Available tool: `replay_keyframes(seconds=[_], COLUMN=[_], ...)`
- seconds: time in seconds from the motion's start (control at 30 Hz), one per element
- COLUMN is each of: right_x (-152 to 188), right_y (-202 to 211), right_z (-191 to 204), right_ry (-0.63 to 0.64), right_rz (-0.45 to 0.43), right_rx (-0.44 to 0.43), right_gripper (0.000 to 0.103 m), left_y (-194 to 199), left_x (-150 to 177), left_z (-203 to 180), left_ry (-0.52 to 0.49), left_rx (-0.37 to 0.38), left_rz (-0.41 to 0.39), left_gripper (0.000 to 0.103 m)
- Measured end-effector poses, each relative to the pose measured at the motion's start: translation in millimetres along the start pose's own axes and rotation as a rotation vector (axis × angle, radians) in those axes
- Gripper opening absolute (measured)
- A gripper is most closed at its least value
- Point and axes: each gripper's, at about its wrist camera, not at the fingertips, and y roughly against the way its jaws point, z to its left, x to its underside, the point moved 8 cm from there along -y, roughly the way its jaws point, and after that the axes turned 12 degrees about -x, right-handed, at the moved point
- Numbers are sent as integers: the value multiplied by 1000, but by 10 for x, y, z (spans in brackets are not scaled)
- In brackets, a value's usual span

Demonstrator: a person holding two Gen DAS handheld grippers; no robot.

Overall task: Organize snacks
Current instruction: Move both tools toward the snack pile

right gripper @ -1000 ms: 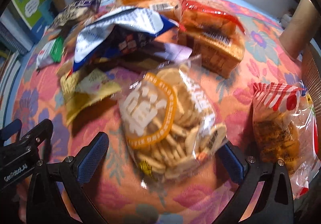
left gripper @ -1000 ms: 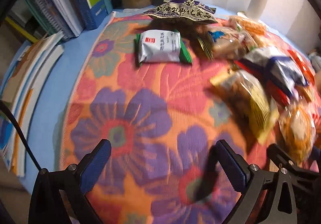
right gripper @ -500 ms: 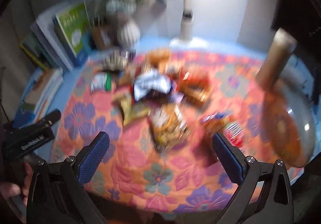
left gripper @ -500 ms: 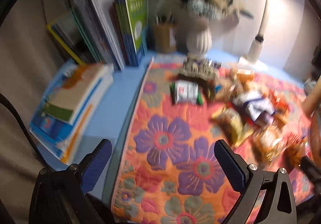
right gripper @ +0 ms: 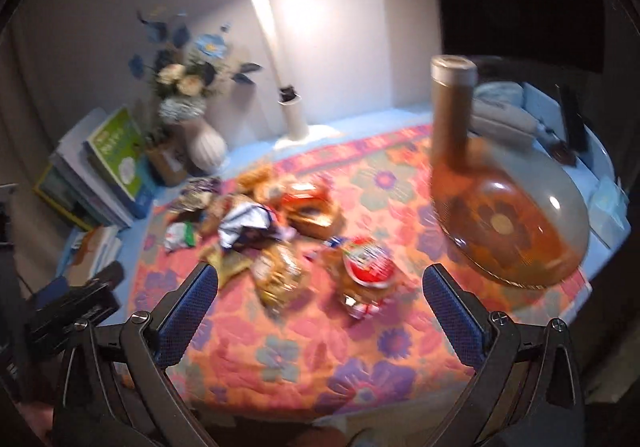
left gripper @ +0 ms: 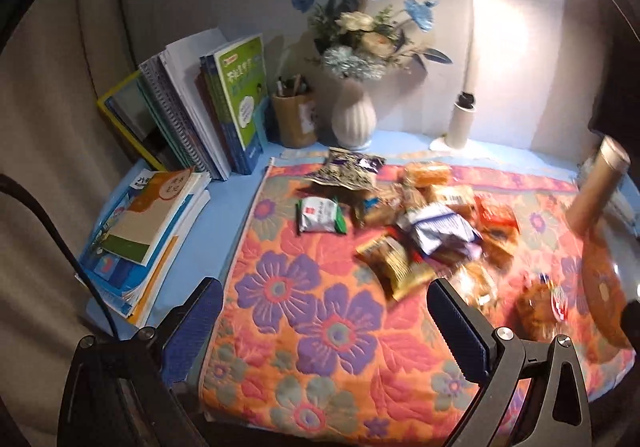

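The snack packets (left gripper: 420,223) lie heaped on the floral cloth (left gripper: 320,327) toward the table's back edge, with a red-topped packet (right gripper: 366,267) apart nearer the right edge beside the amber tray (right gripper: 516,231). Your left gripper (left gripper: 324,327) and right gripper (right gripper: 320,311) both hang above the front edge, jaws spread wide, holding nothing, well short of the heap.
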Motion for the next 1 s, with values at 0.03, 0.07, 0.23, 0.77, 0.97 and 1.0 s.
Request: replay_keyframes(seconds=[0.03, 0.07, 0.23, 0.77, 0.97, 1.0], right_x=[51, 89, 222, 292, 294, 310], right_y=[-16, -8, 147, 290, 210, 173], right_z=[-85, -132, -348, -423, -383, -381], right_ry=[-12, -17, -14, 66, 54, 43], right_rz=[15, 20, 13, 16, 30, 39], right_rx=[18, 28, 78, 116, 103, 96], right_gripper=[103, 103, 103, 103, 103, 103], left_y=[29, 47, 78, 231, 217, 206], left_x=[51, 98, 269, 437, 442, 451], left_z=[-45, -83, -215, -313, -316, -299], left_ry=[-19, -35, -74, -100, -131, -138], left_rx=[-11, -17, -17, -32, -53, -58], left_rz=[-2, 0, 37, 20, 15, 16], left_gripper=[101, 101, 101, 101, 101, 101])
